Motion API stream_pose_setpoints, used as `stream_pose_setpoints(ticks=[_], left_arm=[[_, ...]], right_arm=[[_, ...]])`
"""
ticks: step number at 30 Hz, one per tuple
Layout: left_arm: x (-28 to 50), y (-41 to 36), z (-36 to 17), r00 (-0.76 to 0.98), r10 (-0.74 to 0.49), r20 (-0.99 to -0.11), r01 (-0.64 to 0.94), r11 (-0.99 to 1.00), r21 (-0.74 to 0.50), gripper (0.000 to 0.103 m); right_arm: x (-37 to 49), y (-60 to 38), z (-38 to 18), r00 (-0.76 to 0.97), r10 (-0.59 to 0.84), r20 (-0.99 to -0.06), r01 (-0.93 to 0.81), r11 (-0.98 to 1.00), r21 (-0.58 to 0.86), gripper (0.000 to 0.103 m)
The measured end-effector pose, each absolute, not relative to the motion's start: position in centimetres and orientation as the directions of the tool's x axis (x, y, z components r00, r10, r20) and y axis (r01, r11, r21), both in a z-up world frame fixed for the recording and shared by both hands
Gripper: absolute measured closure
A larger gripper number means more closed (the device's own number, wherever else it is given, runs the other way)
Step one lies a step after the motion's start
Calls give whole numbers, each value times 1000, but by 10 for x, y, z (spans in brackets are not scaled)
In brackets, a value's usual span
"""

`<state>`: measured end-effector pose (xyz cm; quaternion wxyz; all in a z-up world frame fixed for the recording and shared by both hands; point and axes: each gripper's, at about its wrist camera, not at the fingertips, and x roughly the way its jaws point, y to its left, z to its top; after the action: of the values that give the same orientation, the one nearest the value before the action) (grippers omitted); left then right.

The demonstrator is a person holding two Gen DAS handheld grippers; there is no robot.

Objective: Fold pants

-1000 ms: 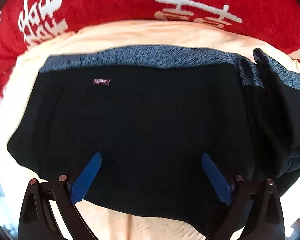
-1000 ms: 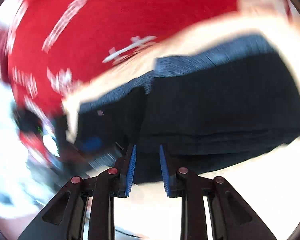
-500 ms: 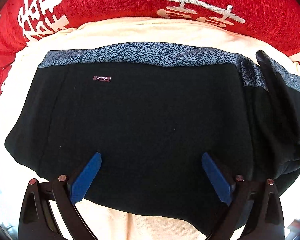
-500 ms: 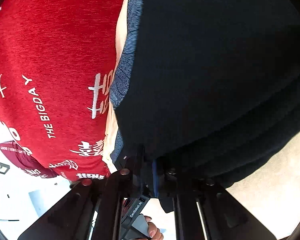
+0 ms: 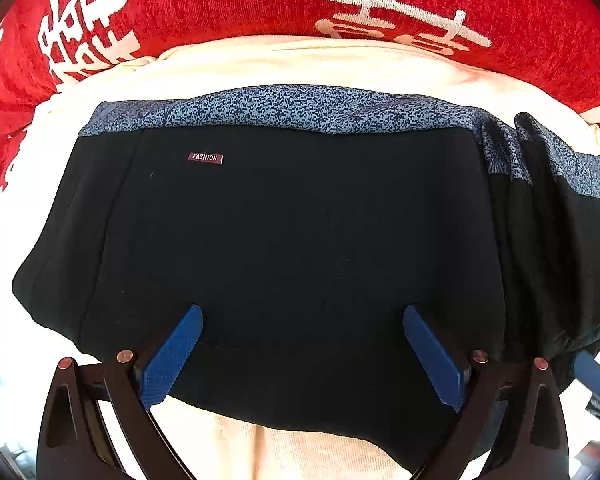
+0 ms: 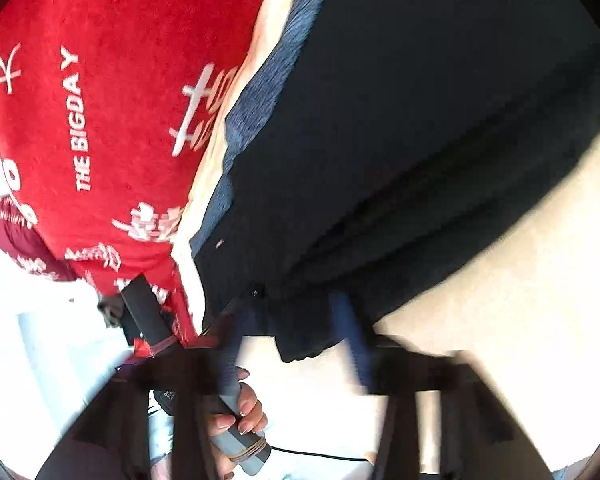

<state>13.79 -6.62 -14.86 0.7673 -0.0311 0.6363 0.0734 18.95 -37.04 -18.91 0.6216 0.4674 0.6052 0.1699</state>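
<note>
- Folded pants [image 5: 292, 240] on cream cloth [image 5: 320, 64]; bare cloth along every edge.
- Left gripper [image 5: 302, 344] spread wide above pants, holding nothing.
- Right gripper [image 6: 296, 344] blurred, jaws just opening, pants corner between.
- Right view alone shows a hand [image 6: 244, 412].

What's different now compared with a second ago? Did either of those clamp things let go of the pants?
The right gripper was pinched shut on the edge of the black pants half a second ago; its jaws have just been opening, with a fold of cloth between them. The left gripper stays wide open above the pants, which lie folded on the cream cloth as before.
</note>
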Motion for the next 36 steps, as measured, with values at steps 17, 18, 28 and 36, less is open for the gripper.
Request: stream_pose_setpoints(ticks=[17,18,28,36], left_arm=[[129,-53,-122,167,123,-978,-161,982,96,2],[129,-53,-122,159,128,-979,-163,981,102,2],[149,-91,-78,240,45,-970,-85,996,26,2],[194,-171,-73,287,-108,-952,28,994,-104,2]], right_arm=[[200,-360,-191,200,806,-557,389,457,800,90],[200,-356,-201,185,783,-594,388,497,776,90],[217,-367,-116,46,735,-677,35,676,736,68],[311,-488,-121,296,527,-797,139,801,582,32]])
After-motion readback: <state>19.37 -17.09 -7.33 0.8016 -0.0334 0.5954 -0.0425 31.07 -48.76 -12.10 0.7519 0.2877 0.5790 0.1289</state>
